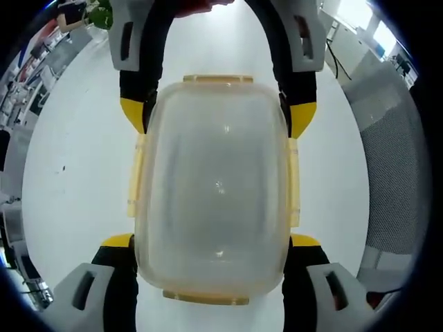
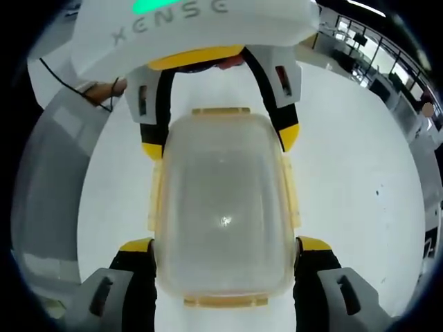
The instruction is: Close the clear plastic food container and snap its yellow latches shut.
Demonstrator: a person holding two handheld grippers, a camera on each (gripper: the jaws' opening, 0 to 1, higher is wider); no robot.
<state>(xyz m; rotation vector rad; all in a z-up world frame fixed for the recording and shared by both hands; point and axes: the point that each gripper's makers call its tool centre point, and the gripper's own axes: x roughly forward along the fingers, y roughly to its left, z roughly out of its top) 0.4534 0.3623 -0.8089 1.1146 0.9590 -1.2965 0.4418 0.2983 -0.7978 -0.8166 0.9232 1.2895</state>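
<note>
Yellow-tipped black jaws of the left gripper (image 1: 211, 245) rise at the near edge of the left gripper view, spread wide on either side of the near end of the clear rectangular plastic food container with yellow latches (image 1: 216, 187). Its frosted lid lies flat on top, and the container rests on the white tabletop (image 1: 76, 159). At its far end the right gripper (image 1: 218, 117) comes in from the top, its own yellow tips just beside the far corners, also spread wide. Yellow latches show along both long sides and at both short ends; whether they are snapped down cannot be told.

From the right gripper view the same container (image 2: 223, 207) sits between the right gripper (image 2: 225, 249) at the near edge and the left gripper (image 2: 220, 142) at the far end, on the white tabletop (image 2: 353, 173). Whether the tips touch the plastic cannot be told.
</note>
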